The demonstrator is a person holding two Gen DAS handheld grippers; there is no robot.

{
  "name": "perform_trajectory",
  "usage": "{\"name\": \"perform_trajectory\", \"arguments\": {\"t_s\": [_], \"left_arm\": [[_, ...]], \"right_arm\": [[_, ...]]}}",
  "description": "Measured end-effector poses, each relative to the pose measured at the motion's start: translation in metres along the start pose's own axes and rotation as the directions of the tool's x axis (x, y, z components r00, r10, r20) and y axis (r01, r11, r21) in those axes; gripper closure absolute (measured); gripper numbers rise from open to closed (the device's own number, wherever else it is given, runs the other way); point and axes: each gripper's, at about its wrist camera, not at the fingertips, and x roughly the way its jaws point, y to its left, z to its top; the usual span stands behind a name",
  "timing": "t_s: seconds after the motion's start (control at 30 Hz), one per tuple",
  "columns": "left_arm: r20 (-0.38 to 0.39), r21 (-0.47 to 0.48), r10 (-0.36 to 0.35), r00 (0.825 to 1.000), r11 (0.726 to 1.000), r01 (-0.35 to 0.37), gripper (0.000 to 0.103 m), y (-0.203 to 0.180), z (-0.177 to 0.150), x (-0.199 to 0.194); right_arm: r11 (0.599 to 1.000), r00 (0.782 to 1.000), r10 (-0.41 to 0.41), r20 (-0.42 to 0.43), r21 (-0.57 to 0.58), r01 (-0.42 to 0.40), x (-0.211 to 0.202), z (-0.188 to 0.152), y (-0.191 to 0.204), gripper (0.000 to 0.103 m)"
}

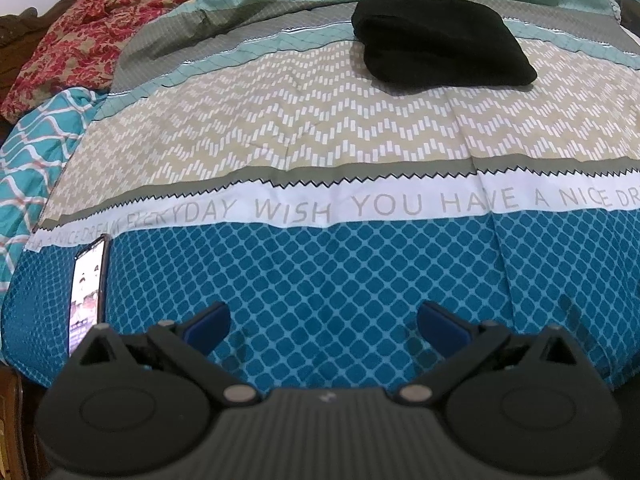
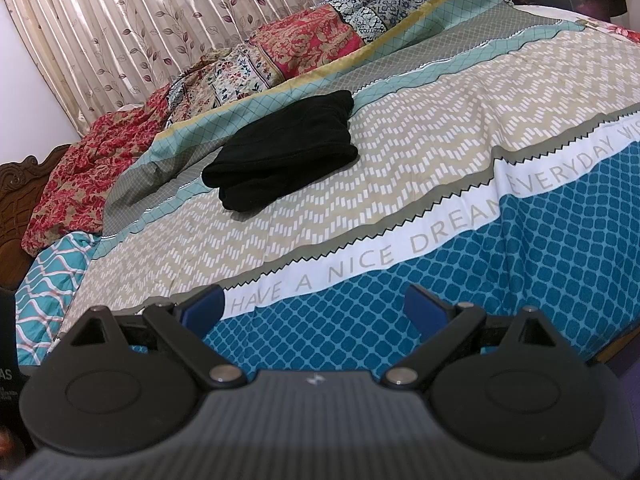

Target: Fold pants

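Observation:
Black pants lie folded into a compact bundle on the far part of the patterned bedspread. In the right wrist view the same pants sit left of centre, well beyond the fingers. My left gripper hovers over the blue diamond band near the bed's front edge, open, with nothing between its blue pads. My right gripper is also open and empty, low over the front of the bed near the white lettered stripe. Both grippers are far from the pants.
A phone with a lit screen lies on the bedspread at the front left. A red floral quilt and patchwork bedding are heaped along the far side. A leaf-print curtain hangs behind. A carved wooden headboard stands at left.

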Motion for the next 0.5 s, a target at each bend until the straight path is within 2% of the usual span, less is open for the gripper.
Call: {"name": "perform_trajectory", "arguments": {"t_s": [0.5], "left_arm": [[0.015, 0.002, 0.018, 1.0, 1.0, -0.018, 0.0, -0.0005, 0.0053, -0.0018]], "right_arm": [[1.0, 1.0, 0.0, 0.012, -0.013, 0.0, 0.0003, 0.0034, -0.0011, 0.005]]}}
